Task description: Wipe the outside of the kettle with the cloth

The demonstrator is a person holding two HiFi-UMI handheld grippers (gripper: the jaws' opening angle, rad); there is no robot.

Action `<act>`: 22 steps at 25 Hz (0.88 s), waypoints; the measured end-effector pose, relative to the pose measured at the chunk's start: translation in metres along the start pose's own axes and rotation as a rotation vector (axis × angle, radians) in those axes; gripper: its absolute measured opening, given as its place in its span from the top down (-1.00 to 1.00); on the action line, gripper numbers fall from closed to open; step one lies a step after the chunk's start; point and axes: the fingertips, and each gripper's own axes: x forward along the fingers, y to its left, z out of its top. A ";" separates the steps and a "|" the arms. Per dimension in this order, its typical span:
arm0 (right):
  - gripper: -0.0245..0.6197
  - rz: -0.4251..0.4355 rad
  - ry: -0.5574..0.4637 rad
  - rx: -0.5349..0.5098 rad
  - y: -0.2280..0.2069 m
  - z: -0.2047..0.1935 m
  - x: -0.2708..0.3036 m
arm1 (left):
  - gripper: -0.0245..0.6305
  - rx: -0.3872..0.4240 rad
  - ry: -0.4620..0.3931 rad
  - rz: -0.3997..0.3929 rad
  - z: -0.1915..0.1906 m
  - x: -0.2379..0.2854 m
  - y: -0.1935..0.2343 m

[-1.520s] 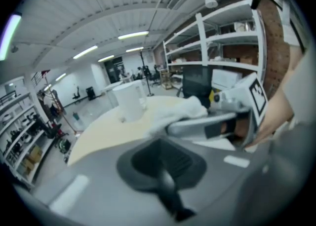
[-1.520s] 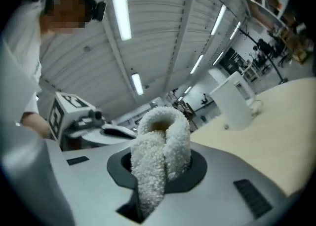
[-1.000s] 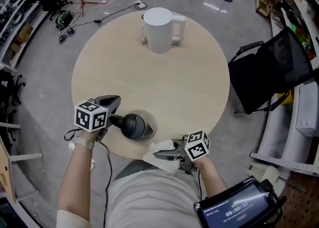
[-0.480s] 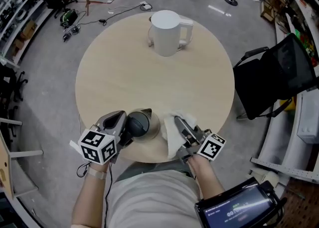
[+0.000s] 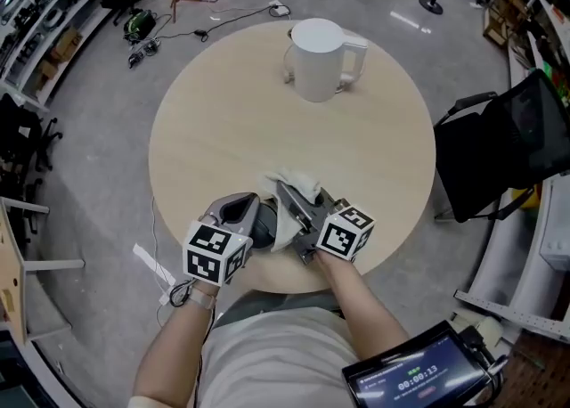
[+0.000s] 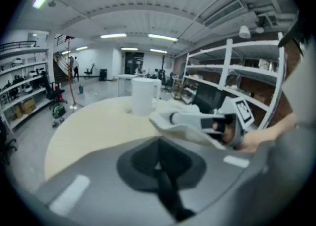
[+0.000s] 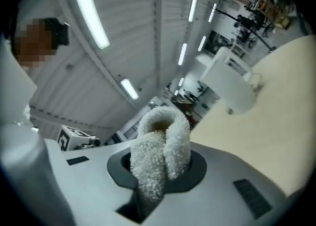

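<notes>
in the head view the dark kettle (image 5: 264, 226) sits at the near edge of the round table (image 5: 223, 130), mostly hidden between the two grippers. the left gripper (image 5: 239, 212) is clamped on its left side, and the right gripper (image 5: 287, 194) presses the white cloth (image 5: 298, 185) over its top and right flank. a second ago the cloth hung off the near edge, well apart from the kettle; half a second ago it lay just beside the kettle on the right; now it is draped on it. i judge that the wiping has only just begun, with most of the outside not yet covered. a white jug (image 5: 318, 59) stands untouched at the far side. in the left gripper view the jaws are drawn tight together with a thin dark strip caught in the seam, which i take for the kettle's handle; the kettle's body is out of sight below. ahead, the right gripper (image 6: 174, 118) reaches in from the right with the cloth (image 6: 185, 132) under it, and the jug (image 6: 143, 96) stands beyond. in the right gripper view the jaws are clenched on a folded loop of fluffy cloth (image 7: 163, 146) that stands up out of them; the jug (image 7: 229, 84) and bare tabletop (image 7: 276, 116) lie to the far right, and the kettle does not show.
</notes>
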 end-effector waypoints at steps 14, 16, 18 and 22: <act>0.71 -0.086 0.062 -0.457 0.013 -0.008 0.021 | 0.96 0.006 0.000 0.018 0.001 -0.002 0.000; 0.71 -0.107 0.047 -0.377 0.012 -0.003 0.021 | 0.96 0.006 0.001 0.026 0.001 -0.002 0.002; 0.71 -0.084 -0.115 -0.188 0.011 0.005 0.002 | 0.96 0.006 0.001 0.027 0.000 -0.004 0.002; 0.71 -0.258 -0.177 0.238 -0.052 -0.034 -0.042 | 0.96 -0.001 -0.002 0.021 -0.001 -0.003 0.003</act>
